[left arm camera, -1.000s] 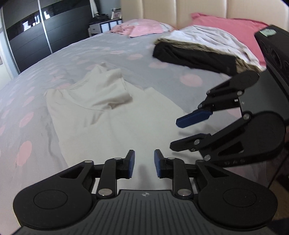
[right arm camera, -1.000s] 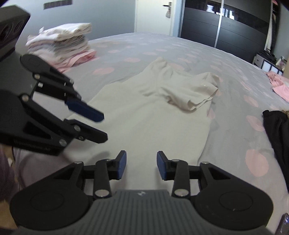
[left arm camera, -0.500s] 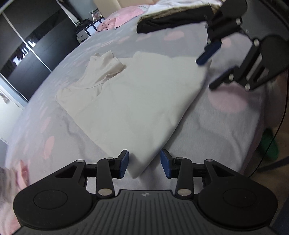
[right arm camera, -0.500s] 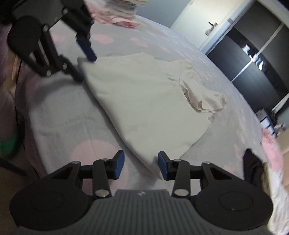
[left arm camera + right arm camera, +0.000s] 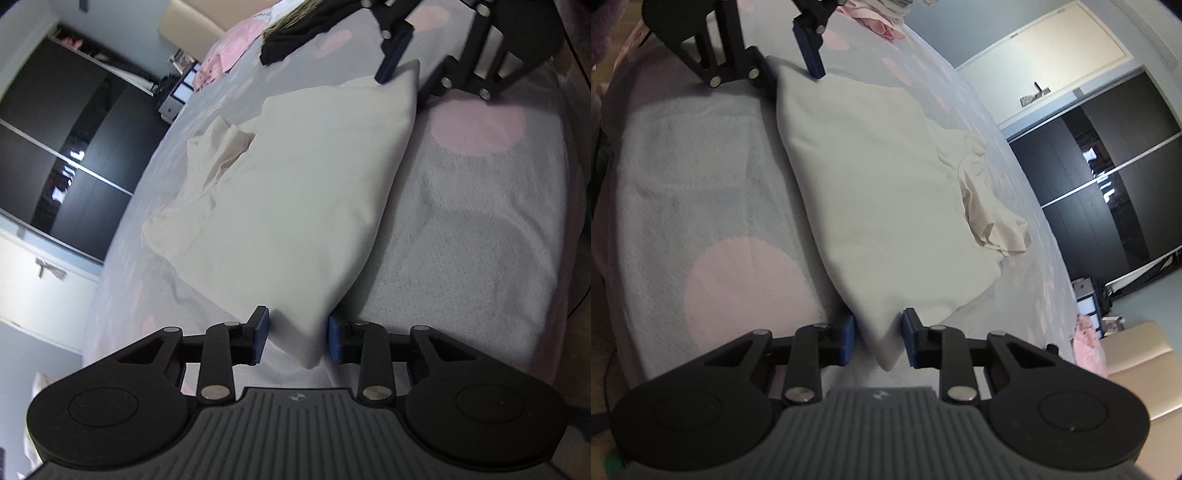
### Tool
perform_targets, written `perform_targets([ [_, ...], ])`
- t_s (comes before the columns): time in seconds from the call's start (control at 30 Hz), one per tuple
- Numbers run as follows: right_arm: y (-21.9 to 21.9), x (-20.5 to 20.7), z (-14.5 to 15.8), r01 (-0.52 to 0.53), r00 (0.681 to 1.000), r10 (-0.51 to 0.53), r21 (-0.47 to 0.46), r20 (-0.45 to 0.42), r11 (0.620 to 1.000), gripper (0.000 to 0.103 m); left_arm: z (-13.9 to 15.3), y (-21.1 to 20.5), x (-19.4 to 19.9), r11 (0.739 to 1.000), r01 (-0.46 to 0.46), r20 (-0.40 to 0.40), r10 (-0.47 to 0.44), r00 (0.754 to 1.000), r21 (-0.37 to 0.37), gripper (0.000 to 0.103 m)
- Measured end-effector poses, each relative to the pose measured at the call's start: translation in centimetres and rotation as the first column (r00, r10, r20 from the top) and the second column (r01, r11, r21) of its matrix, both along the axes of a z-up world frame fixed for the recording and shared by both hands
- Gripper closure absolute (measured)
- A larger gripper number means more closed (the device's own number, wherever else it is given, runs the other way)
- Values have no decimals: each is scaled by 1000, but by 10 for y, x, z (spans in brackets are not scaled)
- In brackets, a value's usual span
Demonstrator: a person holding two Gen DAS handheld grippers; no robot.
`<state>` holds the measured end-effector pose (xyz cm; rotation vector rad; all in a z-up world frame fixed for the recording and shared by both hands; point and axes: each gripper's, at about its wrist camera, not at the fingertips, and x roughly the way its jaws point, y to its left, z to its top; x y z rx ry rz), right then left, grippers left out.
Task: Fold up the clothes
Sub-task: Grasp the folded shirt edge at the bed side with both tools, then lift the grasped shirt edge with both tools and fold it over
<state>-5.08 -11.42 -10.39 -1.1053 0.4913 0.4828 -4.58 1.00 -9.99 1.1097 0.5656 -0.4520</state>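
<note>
A cream garment point(image 5: 295, 192) point(image 5: 886, 192) lies flat on the grey bed cover with pink dots point(image 5: 480, 221) point(image 5: 683, 166), its upper part bunched at the far end. My left gripper point(image 5: 297, 338) straddles one near corner of the hem. Its jaws are closing with the cloth between them, and the pads do not press on it. My right gripper point(image 5: 879, 339) straddles the other hem corner, jaws likewise closing around the cloth. Each gripper shows in the other's view, the right gripper point(image 5: 410, 74) and the left gripper point(image 5: 790, 70), at the far end of the same hem edge.
A black garment point(image 5: 295, 33) and pink clothes point(image 5: 229, 48) lie further up the bed. A stack of folded clothes point(image 5: 882, 14) sits at the bed's other end. Dark wardrobe doors point(image 5: 55, 147) point(image 5: 1126, 184) stand beyond. The bed's edge runs just behind the hem.
Both grippers have come down and rolled, reaching the garment's two hem corners. Their jaws, wider half a second ago, have narrowed around the cloth.
</note>
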Motion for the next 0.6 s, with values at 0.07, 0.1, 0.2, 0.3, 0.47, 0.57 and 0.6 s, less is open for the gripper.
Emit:
perform_targets([
  [0.07,1,0,-2,-8,1000,8,-21,14,1000,86,-1,-1,1,1000,3,1,-3,1000,3,84],
  [0.1,1,0,-1,-6,1000,6,-20,16,1000,88,0,-1,2,1000,0,-4,0,1000,-3,86],
  [0.2,-2,2,6,9,1000,-9,2,7,1000,90,10,2,7,998,-35,-40,34,999,-49,91],
  [0.3,0,3,16,16,1000,-16,15,0,1000,94,23,5,10,994,-65,-68,59,996,-93,93],
  [0.47,-1,4,39,23,999,-22,31,-22,999,96,46,10,12,987,-85,-133,66,989,-136,96],
  [0.57,-2,0,52,17,999,-16,23,-36,1000,97,58,13,10,986,-79,-167,55,984,-146,98],
  [0.6,-1,-4,55,13,999,-12,20,-46,1000,97,62,14,9,985,-80,-178,53,983,-151,98],
])
